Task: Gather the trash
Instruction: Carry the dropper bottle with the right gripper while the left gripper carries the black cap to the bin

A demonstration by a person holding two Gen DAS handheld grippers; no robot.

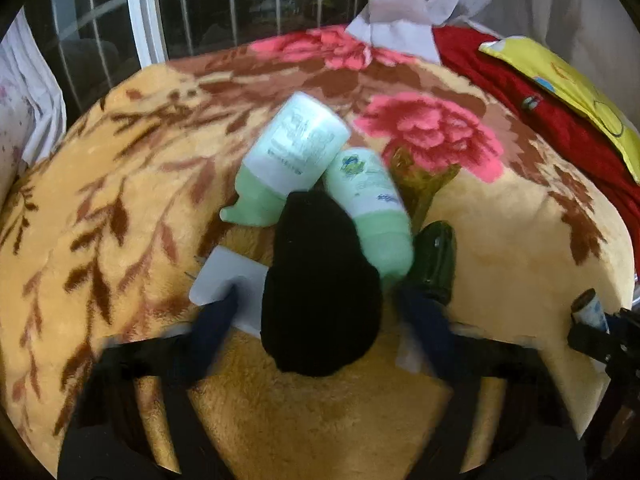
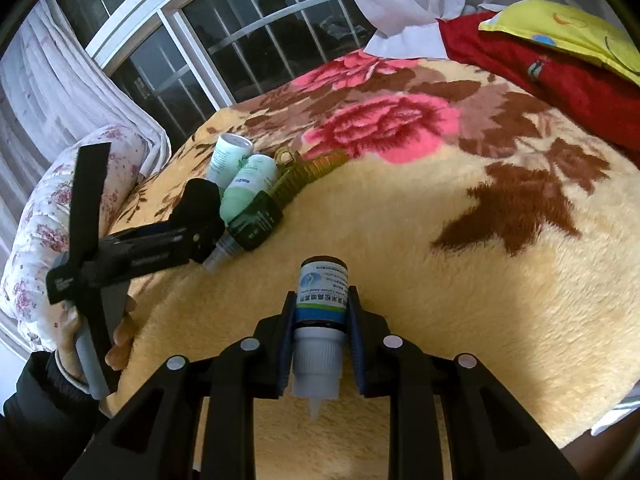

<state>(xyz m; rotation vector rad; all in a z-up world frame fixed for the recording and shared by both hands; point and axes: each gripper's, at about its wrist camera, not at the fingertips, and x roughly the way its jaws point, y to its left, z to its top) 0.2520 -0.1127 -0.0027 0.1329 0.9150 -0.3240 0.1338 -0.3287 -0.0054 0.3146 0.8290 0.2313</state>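
A floral fleece blanket (image 2: 460, 280) in tan, brown and pink covered the bed beneath a barred window (image 2: 224, 40), with a red cloth (image 2: 560, 80) and a yellow pillow (image 2: 568, 28) piled at two o'clock and a flowered pillow (image 2: 52, 216) at nine o'clock. The left gripper (image 1: 320, 304), held in a bare hand (image 2: 120, 340), stood spread wide over the trash heap, its dark fingers (image 1: 216, 328) either side of a black object (image 1: 320, 288) that it did not squeeze. Just past it, at twelve o'clock, lay two pale green bottles (image 1: 292, 160) touching one another, a dark green container (image 1: 434, 260) and an amber plastic piece (image 1: 420, 184) beside them, and a white card (image 1: 232, 284) flat under the left finger. The right gripper (image 2: 320, 332) was clenched on a small spray bottle (image 2: 320, 312) with a blue-and-white label, white nozzle pointing back toward the camera, well apart from the heap.
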